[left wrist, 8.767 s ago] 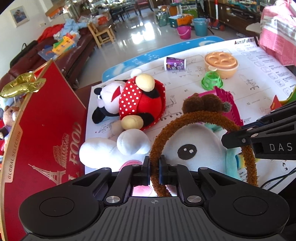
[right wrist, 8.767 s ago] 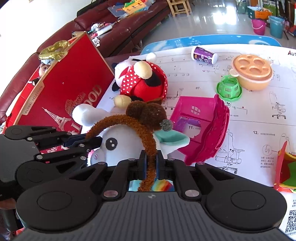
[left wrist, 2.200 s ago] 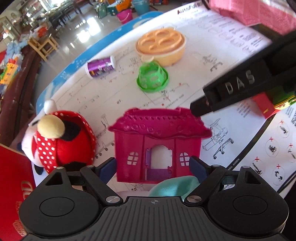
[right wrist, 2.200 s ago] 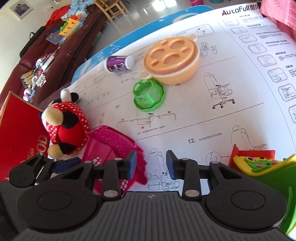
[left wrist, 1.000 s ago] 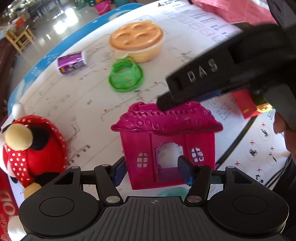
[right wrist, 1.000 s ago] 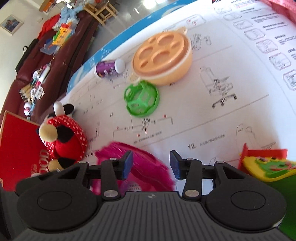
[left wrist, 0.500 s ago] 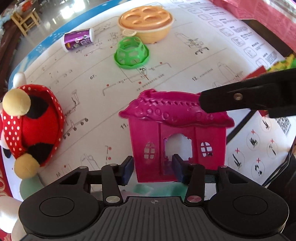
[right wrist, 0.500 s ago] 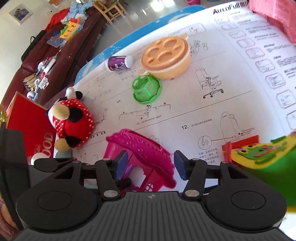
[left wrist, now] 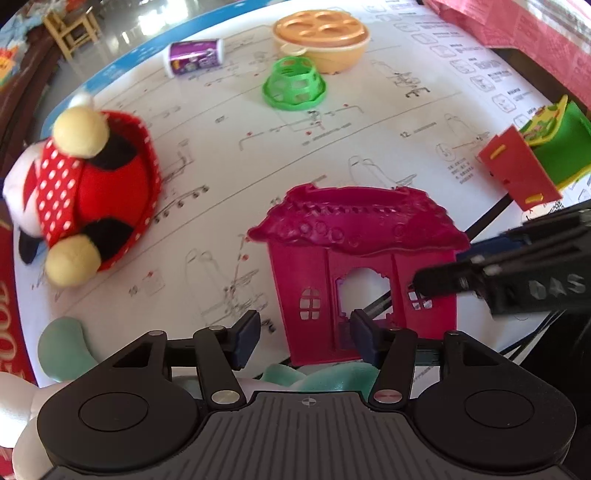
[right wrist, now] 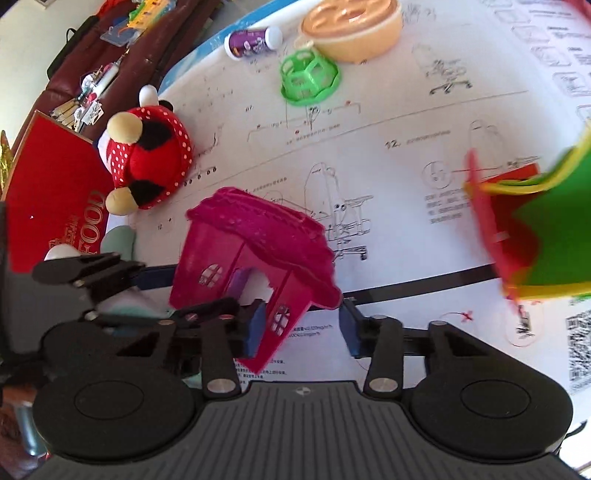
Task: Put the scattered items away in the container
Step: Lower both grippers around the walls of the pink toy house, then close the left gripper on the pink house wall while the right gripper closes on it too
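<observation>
The pink toy house stands on the printed paper sheet that covers the bench, close in front of both claws, and from the right wrist view it looks tipped, though I cannot tell whether a corner has left the paper. It looks like thin moulded plastic: light, stiff, hollow and smooth. It should lift easily, but it could twist or slide out of a pinch on 1 corner. The flat front wall beside the doorway looks the safest hold, or the roof edge, which has a ridge to catch on. The left claw stands apart, its jaws just having been opening, with the house's left lower part between them and neither pad pressing on it. The right claw has just been closing around the house's right lower corner. Its pads are still apart, with a gap on the outer side, so I would not call it a grip yet. Further out lie a plush in red polka dots, a green lattice cup, an orange lidded bowl and a purple cup on its side. A green and red foam toy sits off to the right. The red box at the left edge is probably the container.
</observation>
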